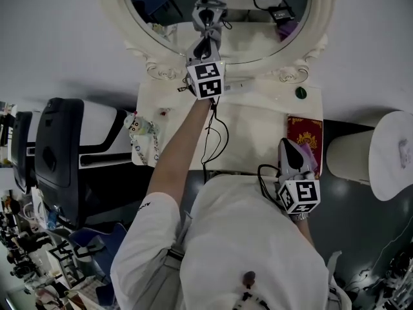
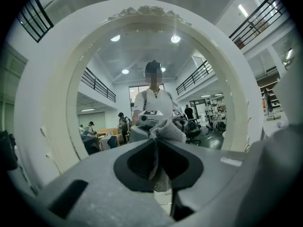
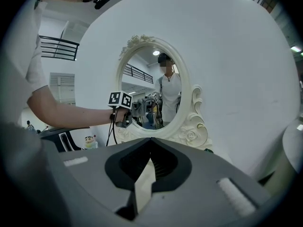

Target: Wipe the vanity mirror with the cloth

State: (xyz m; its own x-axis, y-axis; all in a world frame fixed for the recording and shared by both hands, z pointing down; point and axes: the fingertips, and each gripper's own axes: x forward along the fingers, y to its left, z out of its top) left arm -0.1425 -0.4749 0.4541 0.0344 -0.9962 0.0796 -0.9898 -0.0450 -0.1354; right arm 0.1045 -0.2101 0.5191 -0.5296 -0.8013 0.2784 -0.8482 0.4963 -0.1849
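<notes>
The oval vanity mirror [image 1: 222,24] in its white carved frame [image 2: 40,126] stands at the back of a cream vanity table [image 1: 251,128]. My left gripper [image 1: 205,42] is held up at the lower part of the glass, shut on a crumpled grey cloth [image 2: 166,129] that bunches out past its tips [image 2: 157,143]. The cloth sits at the mirror's surface, and its reflection shows in the glass. My right gripper [image 1: 288,146] hangs low over the table's front right, shut with nothing in it [image 3: 150,143]. From there the mirror [image 3: 151,86] and the left gripper [image 3: 125,111] show ahead.
A red patterned box [image 1: 304,134] lies at the table's right edge, with a small green knob [image 1: 301,93] behind it. A black cable [image 1: 216,134] trails across the tabletop. A white round stool [image 1: 393,160] stands at the right, a black chair [image 1: 58,154] at the left.
</notes>
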